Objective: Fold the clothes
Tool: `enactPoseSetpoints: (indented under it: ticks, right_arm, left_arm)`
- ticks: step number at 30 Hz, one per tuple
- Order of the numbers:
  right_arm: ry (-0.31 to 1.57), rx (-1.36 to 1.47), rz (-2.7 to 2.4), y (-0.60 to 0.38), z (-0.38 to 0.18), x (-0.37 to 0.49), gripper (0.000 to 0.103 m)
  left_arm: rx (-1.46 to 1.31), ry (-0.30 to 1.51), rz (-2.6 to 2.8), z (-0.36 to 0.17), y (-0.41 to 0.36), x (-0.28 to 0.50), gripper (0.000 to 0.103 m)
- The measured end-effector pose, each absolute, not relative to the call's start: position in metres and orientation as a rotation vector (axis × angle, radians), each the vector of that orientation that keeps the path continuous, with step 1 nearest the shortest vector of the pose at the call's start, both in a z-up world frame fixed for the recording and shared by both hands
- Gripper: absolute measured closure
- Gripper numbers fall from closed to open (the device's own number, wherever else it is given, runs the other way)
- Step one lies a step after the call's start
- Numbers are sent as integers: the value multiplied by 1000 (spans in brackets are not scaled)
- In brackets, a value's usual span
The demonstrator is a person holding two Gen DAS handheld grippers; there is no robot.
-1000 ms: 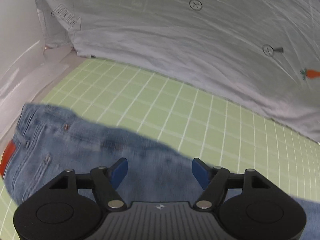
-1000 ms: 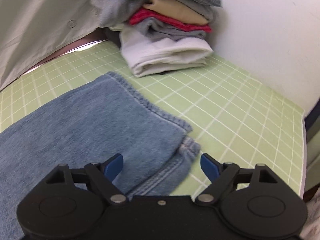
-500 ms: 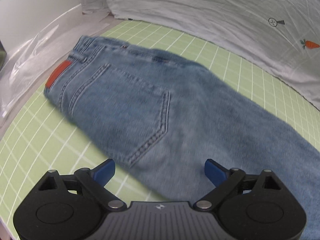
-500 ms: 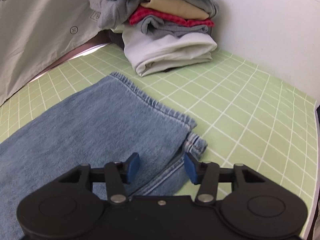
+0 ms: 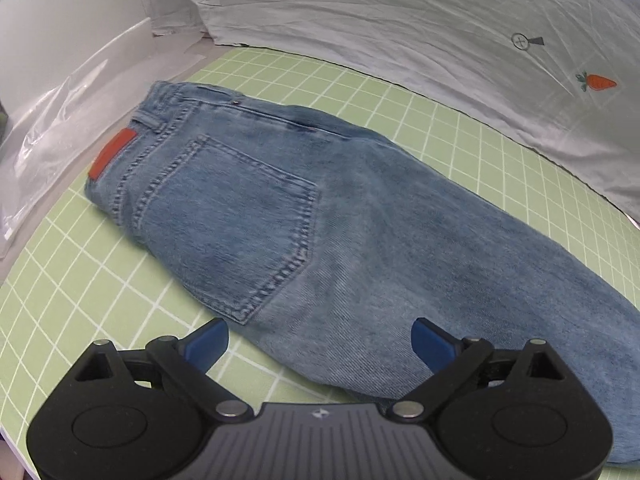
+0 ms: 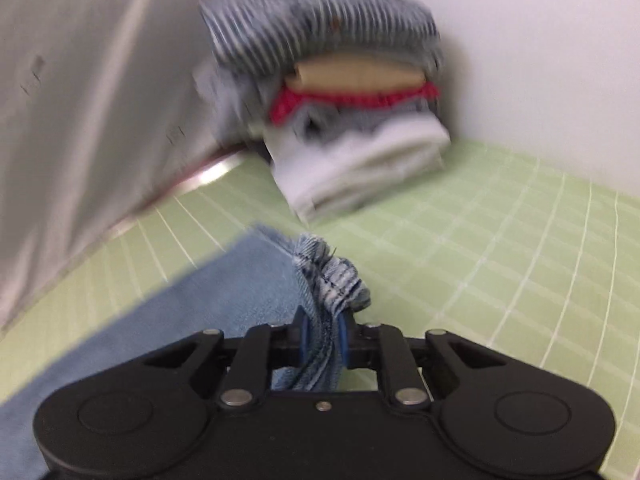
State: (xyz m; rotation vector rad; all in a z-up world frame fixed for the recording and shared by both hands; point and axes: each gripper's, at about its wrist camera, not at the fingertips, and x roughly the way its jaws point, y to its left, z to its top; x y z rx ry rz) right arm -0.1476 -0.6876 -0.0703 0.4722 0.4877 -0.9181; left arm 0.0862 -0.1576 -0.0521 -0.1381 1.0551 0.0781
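A: What does the left view show that the right does not?
B: The waist of the jeans [image 5: 256,216] with its red patch [image 5: 112,153], flat on the green mat [image 5: 60,292]; the left gripper [image 5: 318,344] is wide apart above it.

A: And the right view?
B: The right gripper [image 6: 323,338] closing, its jaws clamping the hem [image 6: 328,276]. A stack [image 6: 340,112] of clothes stands behind, blurred.
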Motion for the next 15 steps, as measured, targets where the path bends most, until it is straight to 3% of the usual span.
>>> enactPoseSetpoints:
  ticks: [3,6,7,9,11,15]
  right_arm:
    - [510,449,-957,-687,-72,-152,85]
    - [718,459,-1031,-700,-108,-145,79]
    - [744,443,-1050,-697,-112,-145,73]
    - [769,404,-1084,-690,-114,-147,36]
    - [748,381,-1102,-683,-107,-148,18]
    - [776,402,-1057,-673,-107,-139,17]
  left_arm:
    - [-187,1068,115,-53,-141,87,5]
    - [-248,1069,148,-56,-124,86,5]
    - [-258,1064,164,-57,-118,86,5]
    - [-282,1059,199,-59,-105,87,3]
    - [-311,1063,230,-65,-92,88,3]
    - [-356,1037,271,-75,-67,91,3]
